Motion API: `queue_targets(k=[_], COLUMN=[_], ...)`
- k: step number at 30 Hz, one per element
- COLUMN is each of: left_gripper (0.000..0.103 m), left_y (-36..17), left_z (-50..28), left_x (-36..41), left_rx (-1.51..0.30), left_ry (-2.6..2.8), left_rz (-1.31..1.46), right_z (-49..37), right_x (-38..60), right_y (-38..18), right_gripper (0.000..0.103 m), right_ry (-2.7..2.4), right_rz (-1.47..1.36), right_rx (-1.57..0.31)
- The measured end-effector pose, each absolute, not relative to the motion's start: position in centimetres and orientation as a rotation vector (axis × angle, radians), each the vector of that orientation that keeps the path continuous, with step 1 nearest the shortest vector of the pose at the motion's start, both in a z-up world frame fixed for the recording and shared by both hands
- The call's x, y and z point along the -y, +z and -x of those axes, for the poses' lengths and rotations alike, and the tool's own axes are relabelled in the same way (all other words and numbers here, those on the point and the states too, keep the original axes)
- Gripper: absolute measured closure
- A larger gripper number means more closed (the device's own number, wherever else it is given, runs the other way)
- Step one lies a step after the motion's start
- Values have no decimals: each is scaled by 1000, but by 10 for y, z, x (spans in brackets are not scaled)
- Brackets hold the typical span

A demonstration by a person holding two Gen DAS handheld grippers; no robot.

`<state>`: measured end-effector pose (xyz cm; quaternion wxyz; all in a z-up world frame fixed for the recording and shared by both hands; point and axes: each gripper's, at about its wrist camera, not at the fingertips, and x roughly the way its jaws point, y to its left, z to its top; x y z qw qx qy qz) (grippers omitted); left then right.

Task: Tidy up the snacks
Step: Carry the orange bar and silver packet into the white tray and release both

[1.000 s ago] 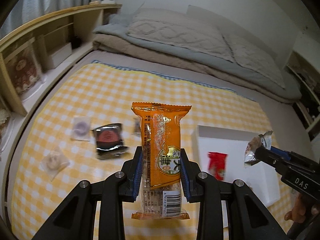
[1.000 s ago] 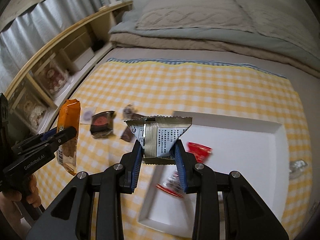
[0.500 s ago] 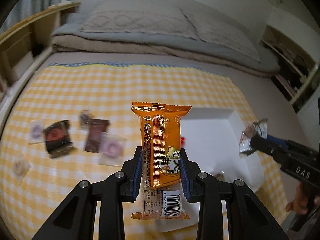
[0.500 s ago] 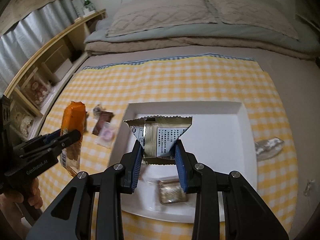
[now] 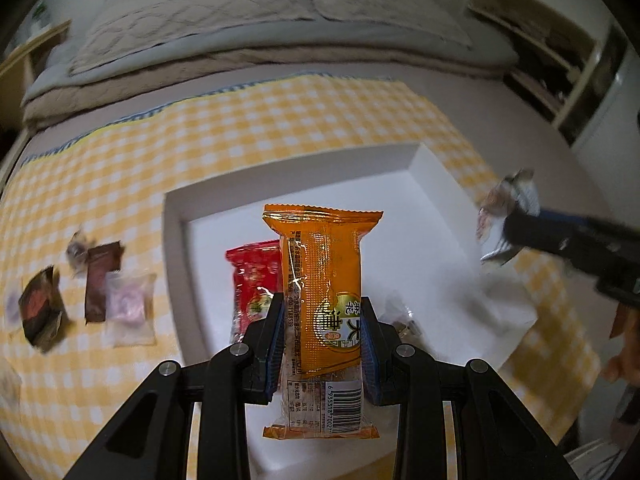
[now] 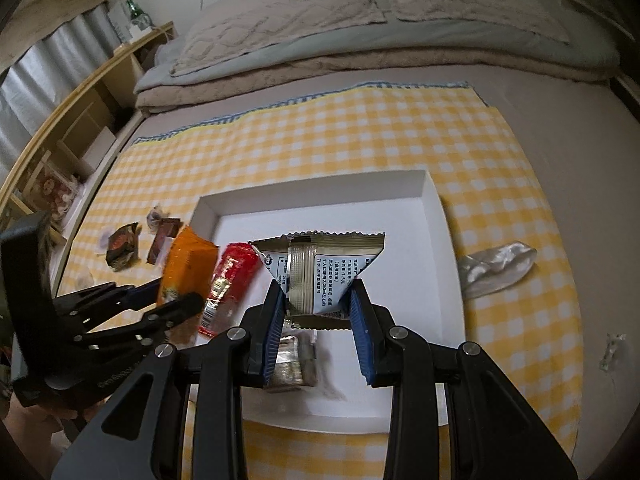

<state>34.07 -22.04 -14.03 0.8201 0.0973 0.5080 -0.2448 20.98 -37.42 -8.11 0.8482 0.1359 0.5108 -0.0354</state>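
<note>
My left gripper (image 5: 323,320) is shut on a tall orange snack packet (image 5: 322,280), held upright over the white tray (image 5: 176,248). My right gripper (image 6: 316,300) is shut on a silver foil packet (image 6: 324,268), also above the tray (image 6: 436,216). A red packet (image 5: 250,276) and a small clear-wrapped snack (image 6: 290,356) lie in the tray. In the right wrist view the left gripper (image 6: 168,300) with the orange packet (image 6: 184,264) comes in from the left. In the left wrist view the right gripper (image 5: 508,232) shows at the right edge, its packet blurred.
Several small snacks lie on the yellow checked cloth left of the tray: a dark packet (image 5: 40,312), a brown one (image 5: 100,280), a pale pink one (image 5: 130,308). A shiny silver wrapper (image 6: 496,264) lies right of the tray. Folded bedding (image 6: 360,40) at the back, wooden shelves (image 6: 60,140) at left.
Both grippers have moved over the tray with their packets still held. The tray now fills the middle of both views; the loose snacks have slid to the left.
</note>
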Motion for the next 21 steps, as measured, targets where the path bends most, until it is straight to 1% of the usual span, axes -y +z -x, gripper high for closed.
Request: queue_targets(k=[9, 17, 21], left_gripper=[70, 70, 70], left_y=[-192, -220, -231], left_z=[-366, -382, -395], left_x=[260, 277, 278], left_rx=[-1110, -1181, -1189], left_ry=[-535, -615, -588], left_rz=[-386, -291, -312], right_z=[-209, -207, -205], right_x=[396, 403, 406], right_y=[-97, -114, -123], right_gripper=[71, 71, 71], right_ry=[-94, -89, -93], right_rz=[-300, -293, -301], right_rx=[-1112, -1175, -1215])
